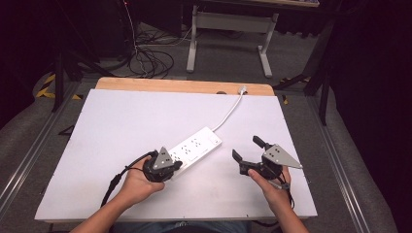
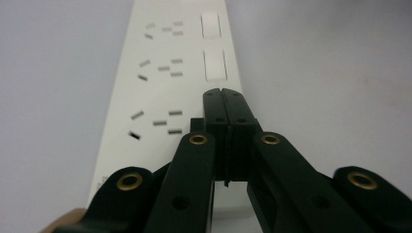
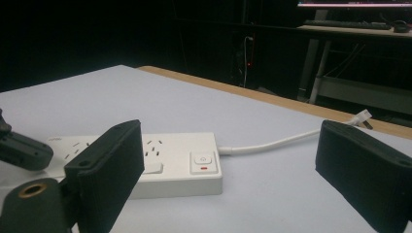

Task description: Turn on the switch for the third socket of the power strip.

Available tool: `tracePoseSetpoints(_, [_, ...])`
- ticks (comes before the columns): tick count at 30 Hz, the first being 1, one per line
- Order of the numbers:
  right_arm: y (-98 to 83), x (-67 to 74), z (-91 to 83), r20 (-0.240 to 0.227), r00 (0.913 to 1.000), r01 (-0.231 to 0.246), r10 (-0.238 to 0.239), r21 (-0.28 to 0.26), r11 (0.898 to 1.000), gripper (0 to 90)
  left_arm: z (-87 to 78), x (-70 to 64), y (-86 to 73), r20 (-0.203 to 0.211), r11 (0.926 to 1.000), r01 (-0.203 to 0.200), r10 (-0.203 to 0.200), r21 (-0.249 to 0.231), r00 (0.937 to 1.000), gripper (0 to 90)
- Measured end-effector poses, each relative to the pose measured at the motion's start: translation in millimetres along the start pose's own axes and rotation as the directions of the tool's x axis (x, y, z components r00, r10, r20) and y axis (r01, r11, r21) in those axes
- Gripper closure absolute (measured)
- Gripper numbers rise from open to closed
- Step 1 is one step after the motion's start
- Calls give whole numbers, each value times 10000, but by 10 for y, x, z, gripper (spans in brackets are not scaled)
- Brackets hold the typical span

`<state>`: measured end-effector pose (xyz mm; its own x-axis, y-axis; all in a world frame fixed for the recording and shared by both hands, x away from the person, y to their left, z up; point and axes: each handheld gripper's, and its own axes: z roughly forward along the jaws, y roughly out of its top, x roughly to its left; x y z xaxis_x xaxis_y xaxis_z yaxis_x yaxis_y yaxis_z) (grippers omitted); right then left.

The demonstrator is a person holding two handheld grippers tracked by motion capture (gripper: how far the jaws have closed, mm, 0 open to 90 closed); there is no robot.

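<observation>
Nearest the worktop's front edge, the left gripper (image 2: 222,94) presses its closed jaws onto the power strip (image 1: 194,147) at mid-worktop, seemingly to work a switch, while the right gripper (image 1: 248,147) waits open beside it, its cord (image 1: 230,112) trailing to the far edge.

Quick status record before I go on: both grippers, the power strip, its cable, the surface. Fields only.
left gripper: shut, nothing between the jaws, tips over the near end of the strip beside a switch; contact not clear
right gripper: open, nothing held, to the right of the strip, apart from it
power strip: white, lying flat and diagonal on the table
cable: white, runs from the strip's far end to the table's back edge
table: white top, wooden strip at the far edge
</observation>
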<state>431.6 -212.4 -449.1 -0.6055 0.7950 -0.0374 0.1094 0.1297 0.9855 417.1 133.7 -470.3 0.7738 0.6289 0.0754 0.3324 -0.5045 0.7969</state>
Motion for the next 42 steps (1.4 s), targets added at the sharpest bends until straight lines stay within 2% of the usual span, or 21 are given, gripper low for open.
tracePoseSetpoints(1, [1,-2,-2,-7,10000,-8,8,1,10000,106,-74,22,32,-160,9974,214,-225,-692,9996,899])
tracePoseSetpoints(2, [1,-3,-3,-8,10000,-35,35,-8,10000,107,-74,22,32,-160,9974,214,-225,-692,9996,899])
tracePoseSetpoints(5, [2,-7,-11,-1,10000,39,-39,-27,10000,107,-207,67,61,-391,9833,544,-621,-1739,9973,899])
tracePoseSetpoints(6, [3,-7,-14,3,10000,50,-50,-36,10000,107,-255,73,65,-481,9771,637,-749,-2032,9960,898])
tracePoseSetpoints(7, [4,-5,-16,6,10000,46,-46,-35,10000,106,-351,101,67,-665,9619,756,-962,-2627,9931,898])
tracePoseSetpoints(8, [5,-3,-17,9,10000,18,-18,-49,10000,107,-351,101,67,-665,9619,756,-962,-2627,9931,898])
tracePoseSetpoints(9, [6,0,-18,12,10000,-24,24,-62,10000,106,-449,142,62,-863,9451,944,-1273,-3129,9881,898])
tracePoseSetpoints(10, [6,1,-20,17,10000,-17,17,-64,10000,106,-449,142,62,-863,9451,944,-1273,-3129,9881,898])
tracePoseSetpoints(15, [5,1,-13,25,10000,7,-7,-47,10000,107,-677,293,15,-1372,9106,1286,-1963,-3927,9709,898])
tracePoseSetpoints(16, [4,-2,-10,23,10000,37,-37,-10,10000,107,-714,321,4,-1463,9071,1297,-2031,-4005,9682,898])
tracePoseSetpoints(17, [4,-1,-4,2,10000,48,-48,-12,10000,106,-779,353,-10,-1569,8955,1429,-2272,-4214,9611,898])
tracePoseSetpoints(19, [6,5,-1,-25,10000,-27,27,-16,10000,106,-819,367,-14,-1634,8938,1400,-2282,-4261,9598,898])
tracePoseSetpoints(21, [5,-3,1,-17,10000,45,-45,-34,10000,107,-902,385,-22,-1788,8837,1381,-2396,-4472,9543,898])
tracePoseSetpoints(23, [4,-4,2,-14,10000,36,-36,-34,10000,106,-988,393,-44,-2067,8761,1301,-2500,-4643,9459,898])
tracePoseSetpoints(25, [3,-4,6,-23,10000,26,-26,-5,10000,107,-1073,394,-101,-2394,8753,1097,-2465,-4709,9391,896])
tracePoseSetpoints(28, [4,0,11,-44,10000,-12,12,-4,10000,107,-1235,408,-240,-2645,8712,1179,-2699,-4766,9258,895])
tracePoseSetpoints(32, [7,5,20,-45,10000,23,-23,6,10000,107,-1482,511,-379,-3022,8386,1361,-3349,-5275,8925,896])
tracePoseSetpoints(33, [9,8,22,-51,10000,35,-35,5,10000,107,-1528,536,-408,-3157,8330,1364,-3479,-5363,8828,896])
tracePoseSetpoints(36, [9,10,29,-71,10000,64,-65,-26,10000,106,-1592,599,-470,-3292,8198,1550,-3844,-5512,8625,896])
tracePoseSetpoints(38, [8,9,36,-65,10000,15,-15,-1,10000,107,-1607,618,-471,-3381,8149,1552,-3944,-5584,8545,893])
tracePoseSetpoints(42, [10,11,31,-102,9999,6,-6,-36,10000,107,-1623,621,-469,-3570,8169,1375,-3877,-5601,8498,887])
